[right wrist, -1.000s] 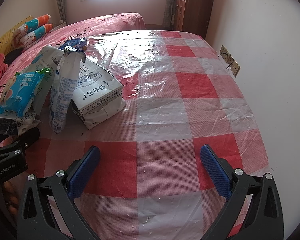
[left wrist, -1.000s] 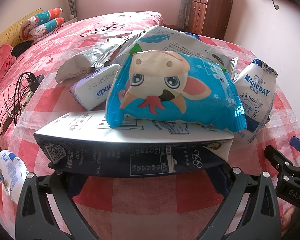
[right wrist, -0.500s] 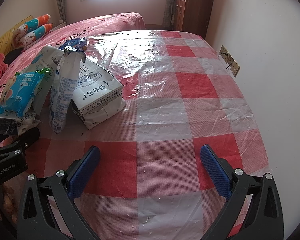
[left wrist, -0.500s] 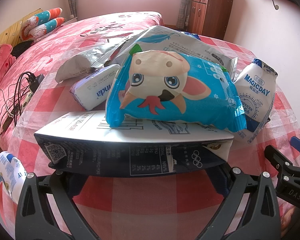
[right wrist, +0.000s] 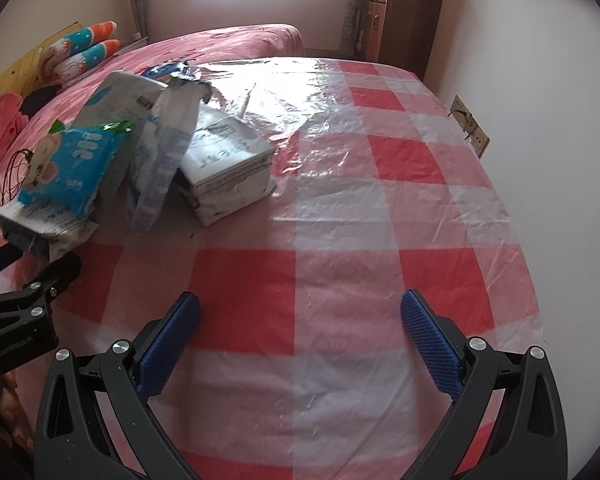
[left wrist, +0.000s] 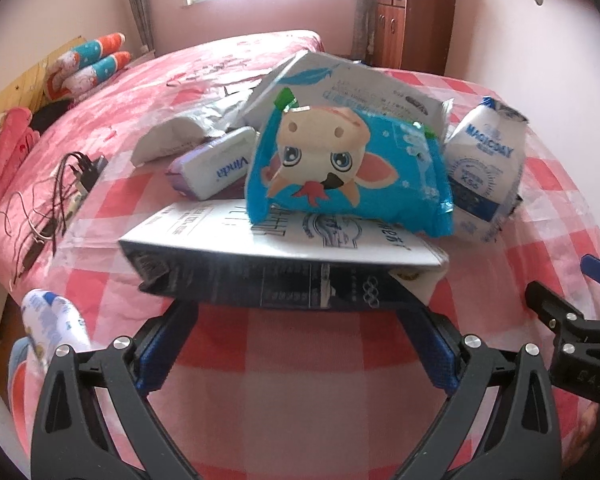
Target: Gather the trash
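Note:
A pile of trash lies on the red-checked table (left wrist: pixel 300 360). A flattened dark and white milk carton (left wrist: pixel 284 256) is nearest. A blue cartoon snack bag (left wrist: pixel 348 176) rests on it. Behind are a Vinda tissue pack (left wrist: pixel 216 168), a grey foil bag (left wrist: pixel 340 88) and a white MAGICDAY pouch (left wrist: pixel 484 168). My left gripper (left wrist: pixel 296 328) is open, its fingers at the carton's near edge, apart from it. My right gripper (right wrist: pixel 300 336) is open and empty over bare cloth. The right wrist view shows the pile (right wrist: pixel 156 160) and a crumpled white carton (right wrist: pixel 228 168) at far left.
A bed with pink covers (left wrist: pixel 140 92) stands behind the table, with cables and a charger (left wrist: pixel 60 192) at the left. A wooden cabinet (left wrist: pixel 412 20) is at the back. A wall with a socket (right wrist: pixel 470 128) runs along the table's right edge. A white wrapper (left wrist: pixel 52 320) is at lower left.
My left gripper has drawn back from the carton, so the pile looks smaller and farther. The right gripper has barely moved.

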A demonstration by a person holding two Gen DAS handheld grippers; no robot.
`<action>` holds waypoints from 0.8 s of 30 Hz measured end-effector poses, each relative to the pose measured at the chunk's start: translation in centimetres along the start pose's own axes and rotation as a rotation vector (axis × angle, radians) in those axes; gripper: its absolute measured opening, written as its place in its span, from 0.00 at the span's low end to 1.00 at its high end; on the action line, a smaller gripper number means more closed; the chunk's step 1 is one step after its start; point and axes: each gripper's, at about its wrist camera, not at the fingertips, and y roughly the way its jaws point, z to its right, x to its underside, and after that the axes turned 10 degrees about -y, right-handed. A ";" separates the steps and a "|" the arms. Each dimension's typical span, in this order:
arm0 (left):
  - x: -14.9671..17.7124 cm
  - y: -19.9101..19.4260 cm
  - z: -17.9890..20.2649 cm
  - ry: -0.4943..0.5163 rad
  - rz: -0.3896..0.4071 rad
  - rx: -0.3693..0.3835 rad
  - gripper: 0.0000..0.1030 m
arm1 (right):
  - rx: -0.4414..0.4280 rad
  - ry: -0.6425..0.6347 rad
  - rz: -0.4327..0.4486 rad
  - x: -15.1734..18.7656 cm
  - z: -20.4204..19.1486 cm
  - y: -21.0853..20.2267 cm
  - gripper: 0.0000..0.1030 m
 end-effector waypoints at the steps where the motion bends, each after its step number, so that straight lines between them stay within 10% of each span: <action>1: 0.1 -0.4 -0.1 0.002 0.010 -0.001 0.96 | -0.001 -0.001 0.000 0.2 -0.1 -0.2 0.96; 24: -0.1 -11.5 -4.0 -0.090 0.363 0.053 0.96 | 0.057 -0.020 0.314 0.5 -2.7 -10.9 0.96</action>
